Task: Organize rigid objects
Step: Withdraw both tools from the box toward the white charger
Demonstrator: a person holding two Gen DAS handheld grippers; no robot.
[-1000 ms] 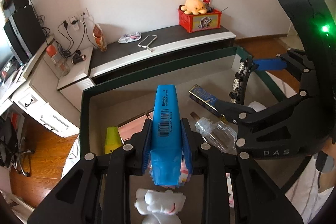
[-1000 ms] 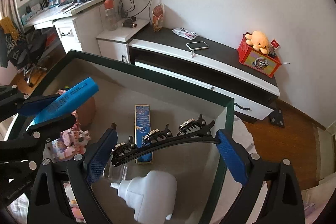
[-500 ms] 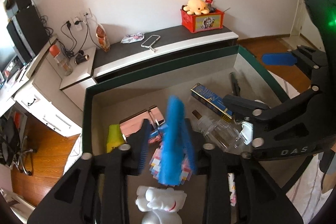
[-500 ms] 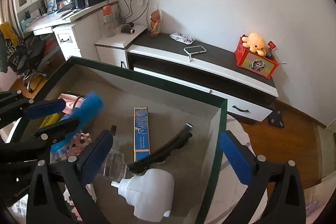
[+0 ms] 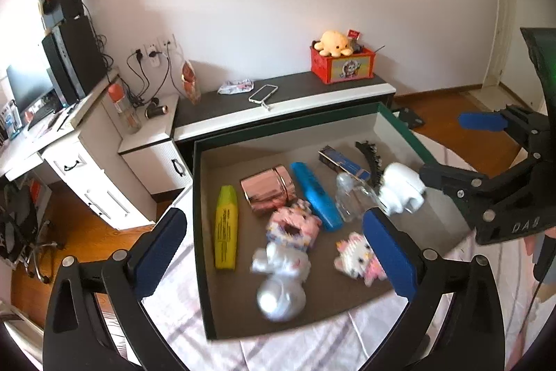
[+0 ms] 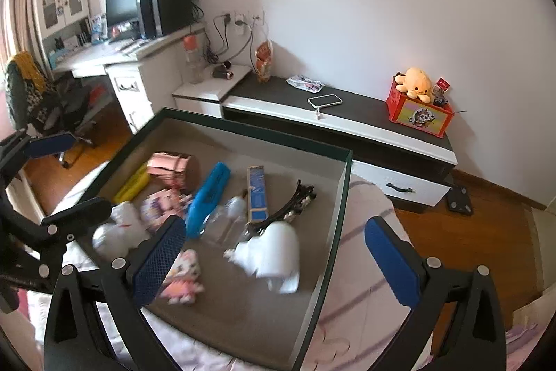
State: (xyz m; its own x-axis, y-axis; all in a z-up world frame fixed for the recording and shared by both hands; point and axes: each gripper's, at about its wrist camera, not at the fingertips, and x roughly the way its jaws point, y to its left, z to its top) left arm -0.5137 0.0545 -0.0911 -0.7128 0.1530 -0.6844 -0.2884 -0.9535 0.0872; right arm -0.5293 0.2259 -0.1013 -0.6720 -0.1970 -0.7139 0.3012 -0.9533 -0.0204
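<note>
A dark green box point(image 5: 203, 232) point(image 6: 338, 197) lies on a bed. Inside it lie a blue highlighter point(image 5: 314, 195) point(image 6: 206, 200), a yellow highlighter point(image 5: 226, 232), a rose-gold case point(image 5: 267, 193), a black hair clip point(image 5: 370, 159) point(image 6: 295, 200), a blue slim carton point(image 5: 342, 164) point(image 6: 257, 192), a clear bottle point(image 5: 351, 197), a white tooth-shaped holder point(image 5: 401, 192) point(image 6: 272, 251) and small white and pink toys point(image 5: 281, 261). My left gripper point(image 5: 274, 252) is open and empty above the box's near side. My right gripper point(image 6: 274, 259) is open and empty above the box's right part.
A low black-topped cabinet point(image 5: 288, 99) stands behind the box, with a phone point(image 5: 262, 93) and a red crate with a plush octopus point(image 5: 342, 56). A white desk point(image 5: 62, 162) with a monitor stands at the left. Wooden floor point(image 6: 462, 232) shows on the right.
My left gripper opened and let go of the blue highlighter, which now lies in the box. My right gripper let go of the black hair clip. Both grippers pulled back and up.
</note>
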